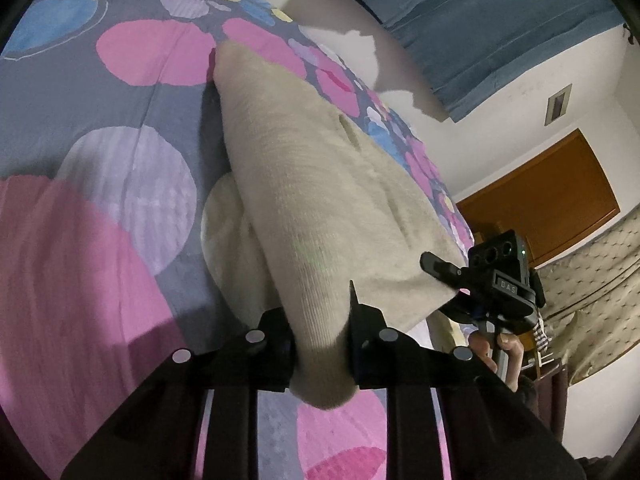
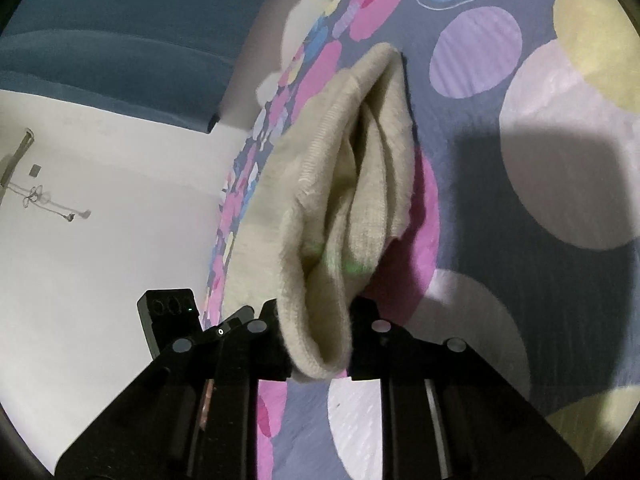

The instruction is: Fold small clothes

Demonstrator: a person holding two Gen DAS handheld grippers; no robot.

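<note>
Both ends gripped | left gripper (image 1: 320, 344) & right gripper (image 2: 320, 344) each clamped on beige knit garment (image 1: 320, 184), lifted off bed (image 1: 120, 120) | fold not yet laid; est. early.

home bedroom: bed with dotted bedsheet (image 1: 100, 128) under claw, blue curtain (image 1: 480, 20) ahead, wooden door (image 1: 552, 196) right.

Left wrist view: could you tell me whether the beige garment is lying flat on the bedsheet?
No, the garment is lifted off the bedsheet, pinched in the left tongs.
</note>
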